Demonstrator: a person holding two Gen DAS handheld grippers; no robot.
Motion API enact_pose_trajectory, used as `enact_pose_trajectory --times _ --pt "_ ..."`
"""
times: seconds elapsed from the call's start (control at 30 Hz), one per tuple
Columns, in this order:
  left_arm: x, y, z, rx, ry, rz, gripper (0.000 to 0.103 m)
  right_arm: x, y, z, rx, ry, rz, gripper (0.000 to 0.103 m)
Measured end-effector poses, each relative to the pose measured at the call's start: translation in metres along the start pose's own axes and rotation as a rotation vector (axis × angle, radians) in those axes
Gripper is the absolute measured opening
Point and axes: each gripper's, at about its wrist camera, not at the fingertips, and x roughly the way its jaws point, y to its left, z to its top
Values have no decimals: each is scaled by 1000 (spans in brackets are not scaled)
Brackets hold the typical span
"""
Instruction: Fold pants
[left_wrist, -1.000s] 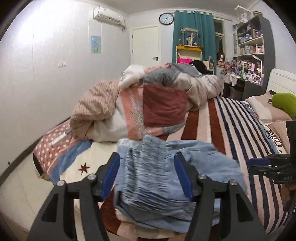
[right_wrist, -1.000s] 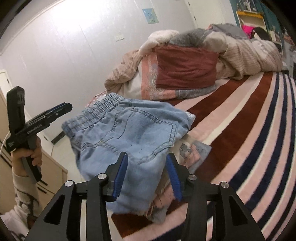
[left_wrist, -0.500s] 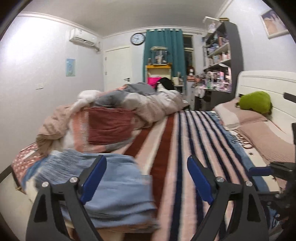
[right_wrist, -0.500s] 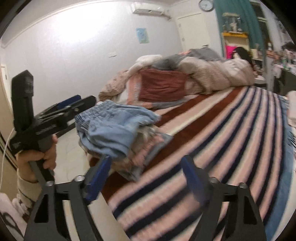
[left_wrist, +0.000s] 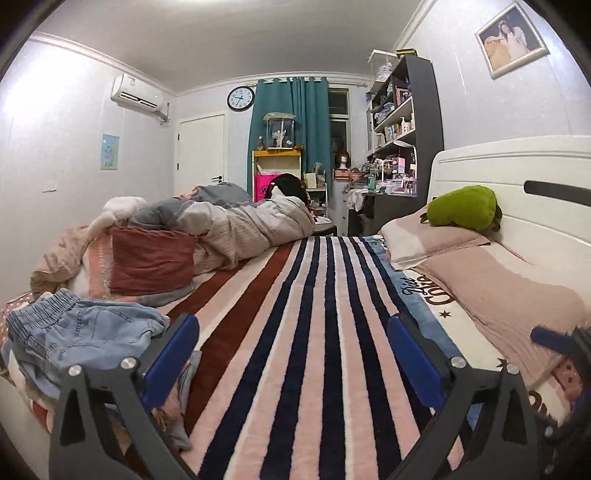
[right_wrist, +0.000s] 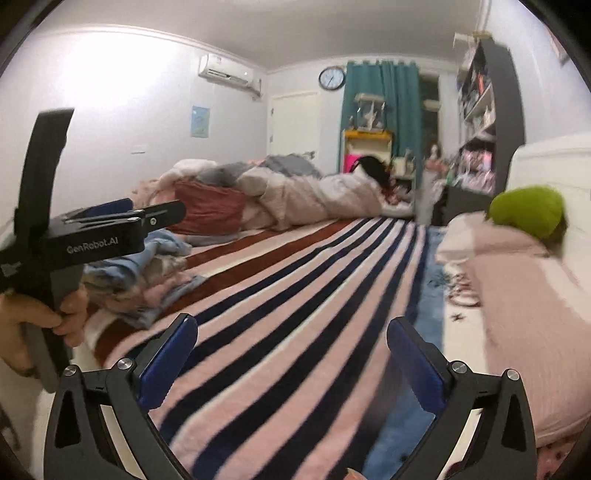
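Bed (left_wrist: 317, 332) with striped blanket fills both views; its near edge is cut off behind the gripper frames. Heaped bedding (left_wrist: 207, 236) at the far left hides whatever lies under it. Pillows (left_wrist: 480, 266) and a green plush (left_wrist: 465, 210) on the right; in the right wrist view these are smeared by motion and hard to read.

Pants (left_wrist: 81, 332), denim, folded, sit on top of a small stack of folded clothes at the bed's left edge. Lower layers of the stack show only as edges; partly behind the left gripper's finger.

Left gripper (left_wrist: 291, 354): jaws opening, wide, nothing between them, only blanket beyond. Right gripper (right_wrist: 291, 354): jaws opening, wide, empty. Right gripper's tip pokes in at the left view's right border, mostly cut off. A hand (right_wrist: 40, 325) on the left gripper's handle shows at the right view's left edge.

A second ago both sets of jaws were narrow and close on the pants; now both views have swung right, pants left behind.
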Motion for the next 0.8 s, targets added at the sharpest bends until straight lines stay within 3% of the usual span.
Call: enact_pose_trajectory --times 0.23,0.8 --pt "-2 -1 -6 21 14 10 101 -9 -9 -3 22 -43 -52 102" --pt "-9 -5 -6 32 6 7 101 -18 -18 0 95 -52 -47 102"
